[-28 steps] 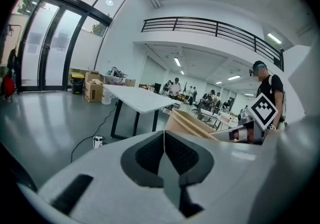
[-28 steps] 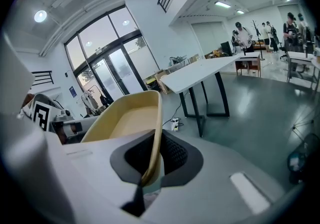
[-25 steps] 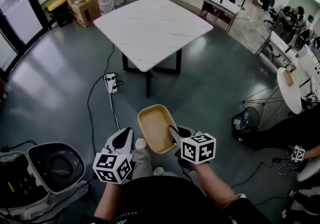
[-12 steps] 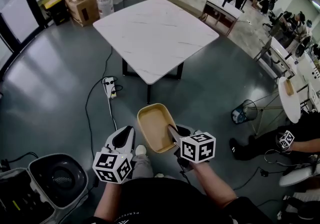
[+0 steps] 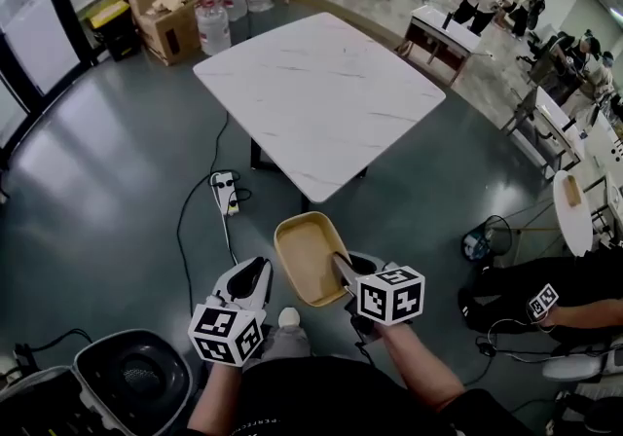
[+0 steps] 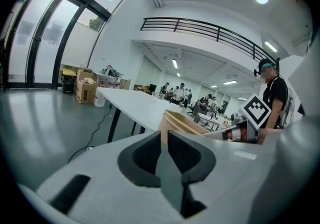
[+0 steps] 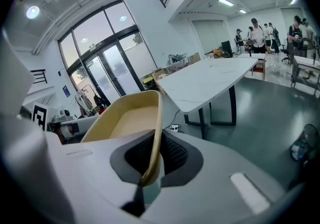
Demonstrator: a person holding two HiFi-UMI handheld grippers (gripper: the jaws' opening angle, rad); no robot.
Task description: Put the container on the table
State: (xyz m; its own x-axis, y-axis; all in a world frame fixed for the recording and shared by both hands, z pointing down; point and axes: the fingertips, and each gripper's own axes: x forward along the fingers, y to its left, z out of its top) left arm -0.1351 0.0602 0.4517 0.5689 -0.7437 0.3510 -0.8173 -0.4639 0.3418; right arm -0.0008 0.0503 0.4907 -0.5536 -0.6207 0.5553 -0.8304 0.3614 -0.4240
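The container point(image 5: 307, 257) is a tan, shallow plastic tub, held in the air over the grey floor just short of the white marble table point(image 5: 321, 93). My right gripper point(image 5: 341, 266) is shut on the tub's near right rim; in the right gripper view the rim point(image 7: 155, 118) runs between the pads point(image 7: 172, 154). My left gripper point(image 5: 251, 274) hangs left of the tub, apart from it. Its jaws are opening, with a narrow gap and nothing between them point(image 6: 163, 140). In the left gripper view the tub point(image 6: 180, 120) shows beyond the fingers, before the table point(image 6: 132, 105).
A power strip point(image 5: 230, 182) and its cable lie on the floor by the table's near leg. A grey bin point(image 5: 131, 376) stands at lower left. Boxes and water bottles point(image 5: 200, 6) line the back wall. A floor fan point(image 5: 484, 239) and seated people are at right.
Both grippers and the tub have moved forward toward the table, whose near corner now lies closer. The left gripper's jaws have parted a little.
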